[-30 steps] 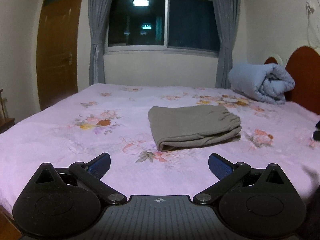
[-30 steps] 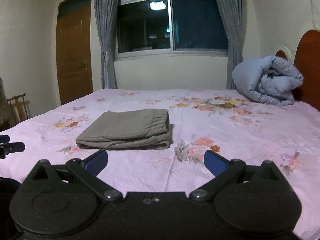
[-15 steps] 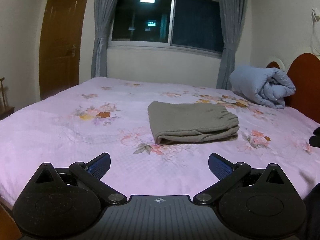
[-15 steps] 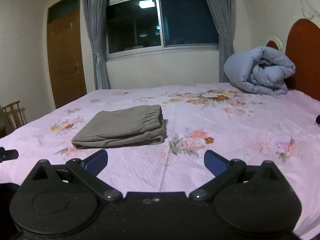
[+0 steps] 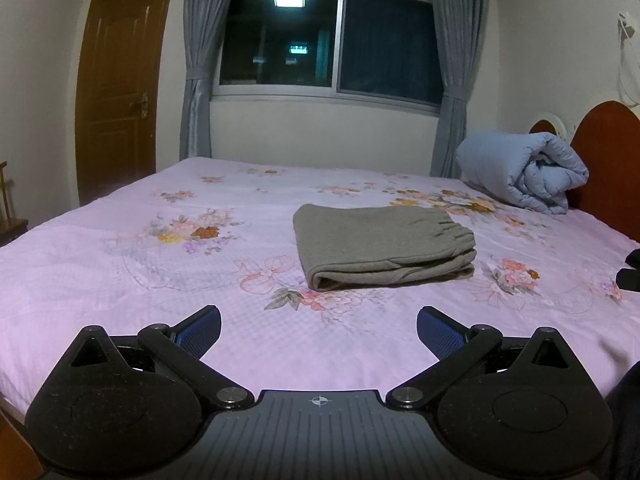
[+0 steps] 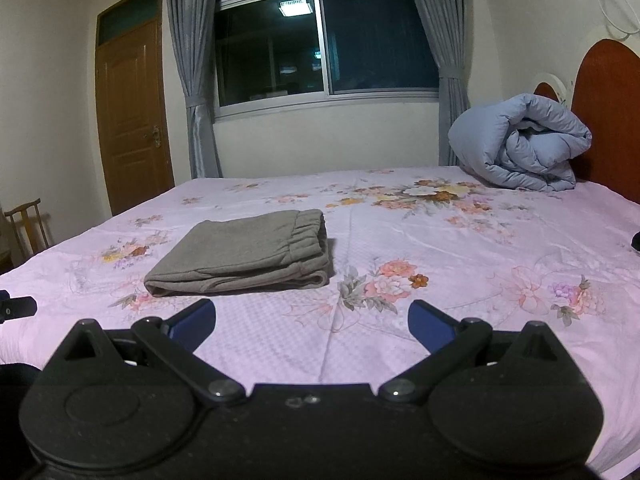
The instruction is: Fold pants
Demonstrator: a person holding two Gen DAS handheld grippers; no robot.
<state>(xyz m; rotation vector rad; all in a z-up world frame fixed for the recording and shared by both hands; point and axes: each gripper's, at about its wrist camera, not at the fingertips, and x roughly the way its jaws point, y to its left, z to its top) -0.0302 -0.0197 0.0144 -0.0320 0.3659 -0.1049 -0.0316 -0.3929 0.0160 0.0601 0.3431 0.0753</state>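
Both grippers have drawn back from folded pants [image 5: 380,246]; jaws wide, empty

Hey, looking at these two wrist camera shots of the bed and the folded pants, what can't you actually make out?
- Inner layers of the pants: both views, covered by the top fold.
- Dark object at the right edge: right wrist view, cut off by the frame.
- Right tool: left wrist view, only a sliver at the edge.
- Chair: right wrist view, partly hidden by the bed.
- Outside the window: too dark.
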